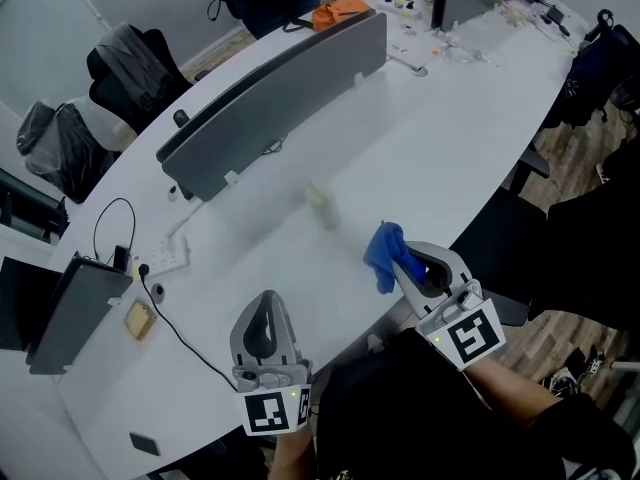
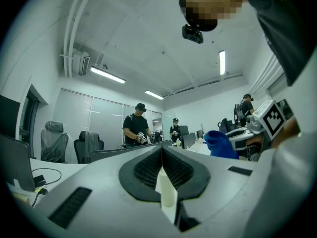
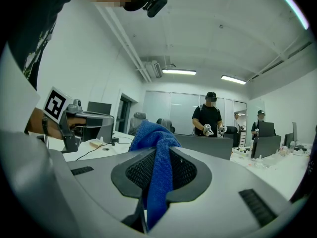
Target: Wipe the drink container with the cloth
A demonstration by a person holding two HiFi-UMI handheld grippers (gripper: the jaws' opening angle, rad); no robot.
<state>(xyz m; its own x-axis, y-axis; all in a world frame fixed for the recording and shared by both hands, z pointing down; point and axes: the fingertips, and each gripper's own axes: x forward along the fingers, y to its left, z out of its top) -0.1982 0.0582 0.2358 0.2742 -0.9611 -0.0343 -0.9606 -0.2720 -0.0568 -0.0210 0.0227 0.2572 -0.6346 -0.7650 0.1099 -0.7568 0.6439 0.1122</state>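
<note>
A small pale drink container stands blurred on the white table, a short way beyond both grippers. In the left gripper view a pale bottle shape shows in the slit under the jaws. My left gripper sits near the table's front edge, shut with nothing in it. My right gripper is to its right, shut on a blue cloth. The cloth hangs bunched out of the jaws and also shows in the left gripper view.
A long grey divider panel runs across the table behind the container. A power strip with black cables and a dark laptop lie at the left. Chairs with black bags stand beyond. People stand at the far end.
</note>
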